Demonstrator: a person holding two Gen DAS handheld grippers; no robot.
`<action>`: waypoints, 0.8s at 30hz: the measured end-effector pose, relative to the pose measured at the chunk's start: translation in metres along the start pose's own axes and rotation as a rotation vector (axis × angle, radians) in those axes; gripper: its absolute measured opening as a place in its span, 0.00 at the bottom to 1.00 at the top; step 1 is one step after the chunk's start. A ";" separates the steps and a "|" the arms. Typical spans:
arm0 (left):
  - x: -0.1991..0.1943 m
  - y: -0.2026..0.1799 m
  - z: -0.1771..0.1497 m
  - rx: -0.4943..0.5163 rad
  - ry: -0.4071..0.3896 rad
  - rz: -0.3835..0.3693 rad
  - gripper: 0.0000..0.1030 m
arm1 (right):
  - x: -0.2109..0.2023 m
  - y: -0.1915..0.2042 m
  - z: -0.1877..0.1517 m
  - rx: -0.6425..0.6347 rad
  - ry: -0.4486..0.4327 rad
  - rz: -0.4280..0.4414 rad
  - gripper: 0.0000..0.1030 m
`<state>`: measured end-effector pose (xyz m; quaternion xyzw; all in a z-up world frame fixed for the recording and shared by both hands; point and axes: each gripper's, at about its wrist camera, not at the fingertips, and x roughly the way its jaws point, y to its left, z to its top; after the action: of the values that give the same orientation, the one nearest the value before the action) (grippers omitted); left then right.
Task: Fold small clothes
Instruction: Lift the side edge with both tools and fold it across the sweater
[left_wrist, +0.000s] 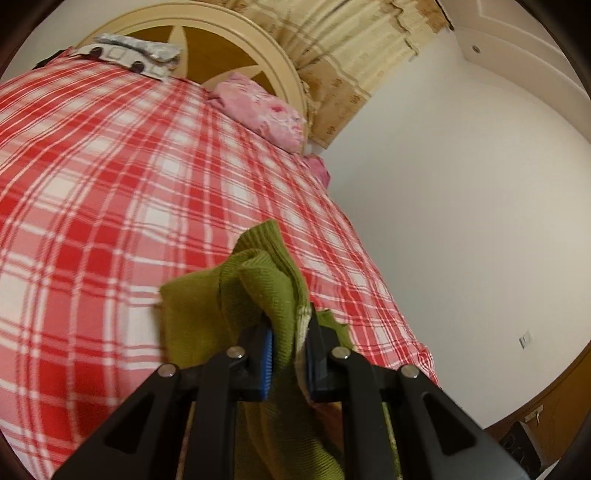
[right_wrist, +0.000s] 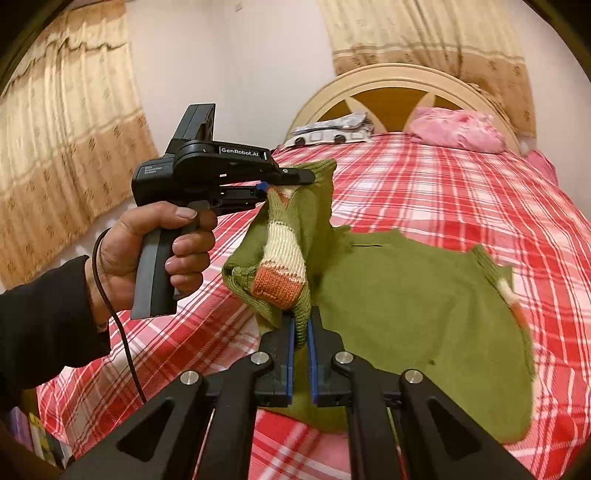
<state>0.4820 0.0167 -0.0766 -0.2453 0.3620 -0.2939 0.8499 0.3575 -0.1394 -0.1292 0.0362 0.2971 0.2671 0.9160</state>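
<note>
Hand (right_wrist: 147, 247), sweater (right_wrist: 406, 314) body: right wrist view only.

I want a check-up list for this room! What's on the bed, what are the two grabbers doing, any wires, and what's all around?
Surface: bed with red-and-white checked sheet, lightly wrinkled.
Job's things: green knitted sweater, body partly on the sheet, one side lifted; its sleeve has cream and orange bands.
Clutter: pink pillow and a folded printed cloth by the headboard.
Grippers: left gripper shut on the sweater's lifted edge; right gripper shut on the sweater near the striped sleeve.
Cables: dark cable hanging from the left handle past the hand.
Surroundings: cream headboard, beige curtains, white wall.
</note>
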 end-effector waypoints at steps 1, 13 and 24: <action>0.005 -0.005 0.000 0.006 0.004 -0.006 0.14 | -0.005 -0.006 -0.001 0.010 -0.008 -0.002 0.05; 0.101 -0.071 -0.018 0.078 0.135 -0.033 0.14 | -0.046 -0.081 -0.030 0.227 -0.042 -0.060 0.05; 0.167 -0.113 -0.047 0.183 0.251 0.035 0.14 | -0.064 -0.141 -0.069 0.434 -0.035 -0.083 0.05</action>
<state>0.5037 -0.1857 -0.1132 -0.1216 0.4414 -0.3393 0.8217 0.3410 -0.2984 -0.1838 0.2250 0.3331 0.1584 0.9019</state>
